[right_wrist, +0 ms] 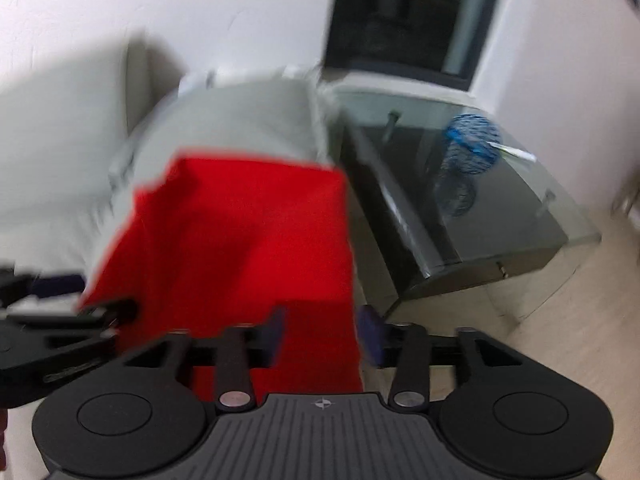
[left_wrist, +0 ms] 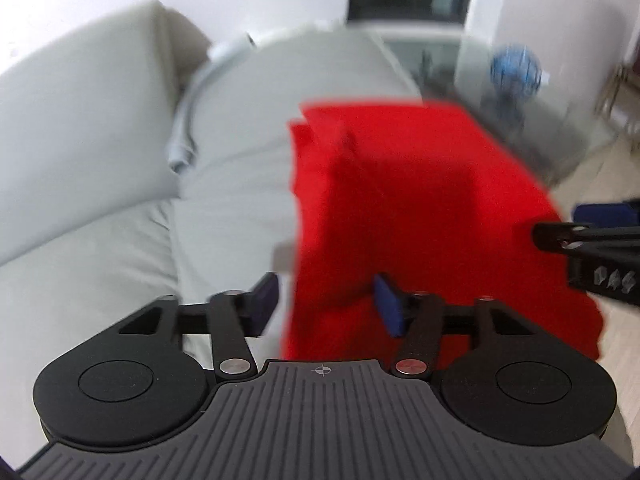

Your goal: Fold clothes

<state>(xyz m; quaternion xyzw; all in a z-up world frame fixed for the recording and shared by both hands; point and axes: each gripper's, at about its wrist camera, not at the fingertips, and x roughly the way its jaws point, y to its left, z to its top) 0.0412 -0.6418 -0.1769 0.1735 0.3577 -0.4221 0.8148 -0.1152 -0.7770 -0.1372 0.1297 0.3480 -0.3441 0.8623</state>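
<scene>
Both views blurred. Far left: pale grey sofa (left_wrist: 100,128) with back cushion, a light grey cable or strap (left_wrist: 182,120) lying in the crease beside the seat. Left gripper (left_wrist: 326,306) next, jaws apart, nothing clamped; its left pad sits over the bare sofa seat, its right pad over the red cloth (left_wrist: 400,200), so the cloth's left edge runs down between the jaws, no visible pinch. Red cloth lies spread flat on the seat's right part, near edge hanging over the sofa front, far left corner showing a doubled layer. In the right wrist view the same cloth (right_wrist: 240,240) fills the centre; right gripper (right_wrist: 322,334) jaws apart, empty, left pad over the cloth, right pad just past the cloth's right edge over the floor. Each gripper shows at the edge of the other's view. Right of the sofa: dark glass bench (right_wrist: 500,220) carrying a blue mesh ball-shaped thing (right_wrist: 474,140); pale floor (right_wrist: 560,340) at far right.
</scene>
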